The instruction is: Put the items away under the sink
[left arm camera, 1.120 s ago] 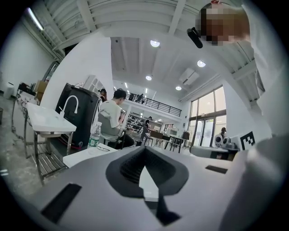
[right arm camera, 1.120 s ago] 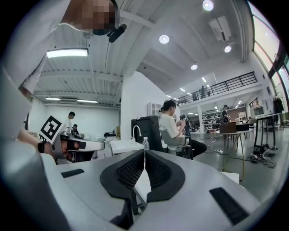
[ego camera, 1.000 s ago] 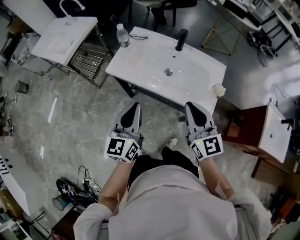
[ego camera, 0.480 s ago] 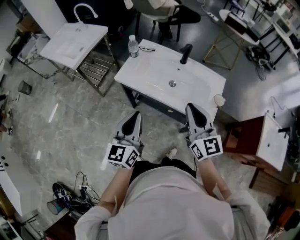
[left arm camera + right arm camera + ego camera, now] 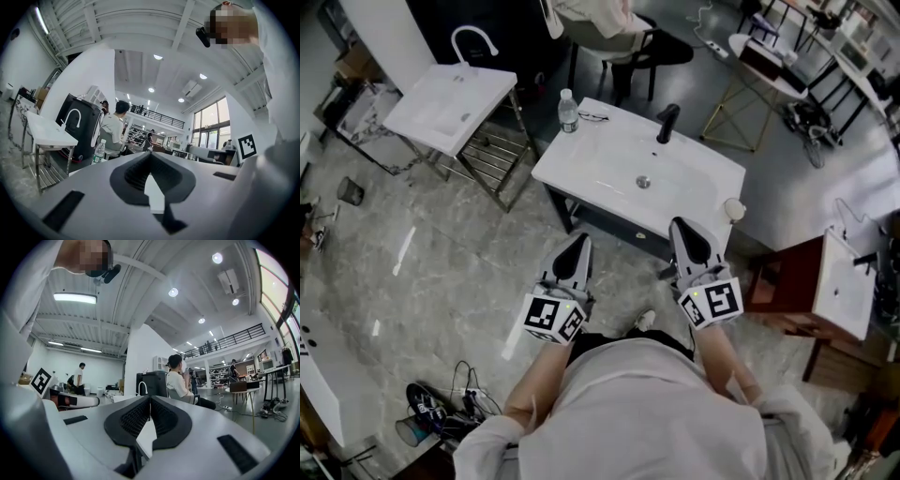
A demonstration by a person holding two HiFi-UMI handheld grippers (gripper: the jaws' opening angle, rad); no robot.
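Observation:
A white sink point(image 5: 609, 164) with a black faucet point(image 5: 666, 122) stands on a dark cabinet point(image 5: 605, 225) ahead of me. On its far left corner are a clear water bottle point(image 5: 568, 111) and a pair of glasses point(image 5: 593, 116). A small round pale object point(image 5: 734, 209) rests on its right corner. My left gripper point(image 5: 577, 248) and right gripper point(image 5: 682, 230) are held side by side in front of the cabinet, both shut and holding nothing. In the left gripper view the bottle point(image 5: 98, 151) shows beyond the closed left gripper point(image 5: 150, 155). The right gripper point(image 5: 150, 399) also points up over the sink.
A second white basin on a metal rack point(image 5: 450, 94) stands at the left. A wooden cabinet with a basin point(image 5: 839, 272) stands at the right. A person sits on a chair point(image 5: 609, 23) behind the sink. Cables and shoes point(image 5: 441, 398) lie on the floor at lower left.
The sink has shifted a little in the head view as the head moved. Both grippers stay shut and side by side; the left one drifted slightly right.

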